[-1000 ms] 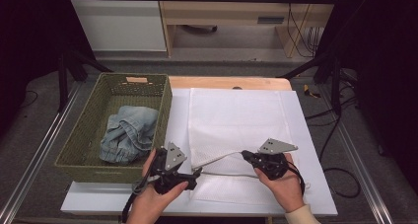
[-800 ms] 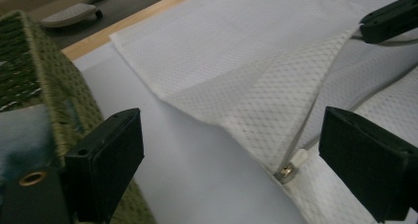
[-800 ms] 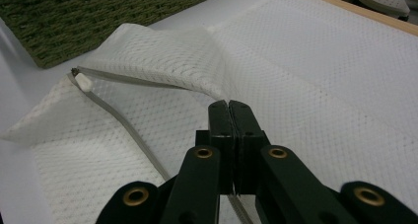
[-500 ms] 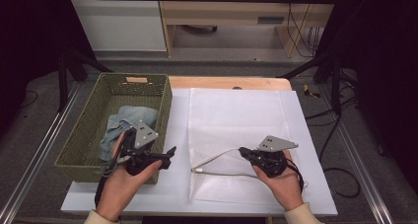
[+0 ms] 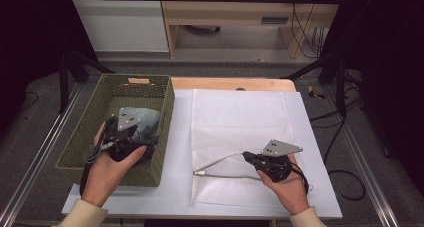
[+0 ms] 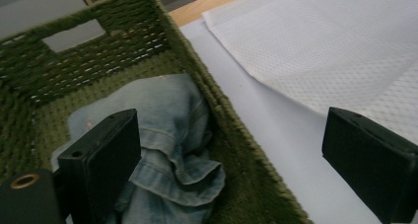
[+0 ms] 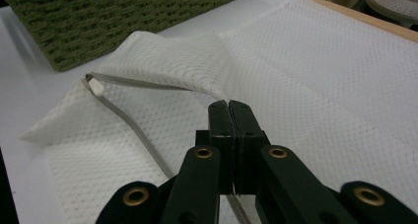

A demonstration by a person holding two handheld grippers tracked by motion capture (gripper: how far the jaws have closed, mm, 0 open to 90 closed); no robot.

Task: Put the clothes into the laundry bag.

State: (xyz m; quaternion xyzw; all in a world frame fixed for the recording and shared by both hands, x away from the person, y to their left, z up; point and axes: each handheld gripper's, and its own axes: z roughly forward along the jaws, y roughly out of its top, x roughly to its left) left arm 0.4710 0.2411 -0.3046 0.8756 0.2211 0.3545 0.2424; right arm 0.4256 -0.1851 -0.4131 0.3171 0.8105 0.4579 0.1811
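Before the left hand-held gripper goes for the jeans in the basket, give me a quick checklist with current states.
1. Left hand-held gripper jaws open: ok.
2. Jeans lying in the green basket, reachable: ok.
3. Left jaws both inside the basket: not ok, they straddle its wall.
4. Right hand-held gripper shut on the mesh bag edge: ok.
5. Bag mouth lifted open by the zipper: ok, slightly.
6. Opening wide enough for the jeans: cannot tell.

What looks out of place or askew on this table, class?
The white mesh laundry bag isn't flat: the right gripper is shut on its zipper edge, lifting the top layer open. The denim garment lies crumpled in the green basket, under the open left gripper.
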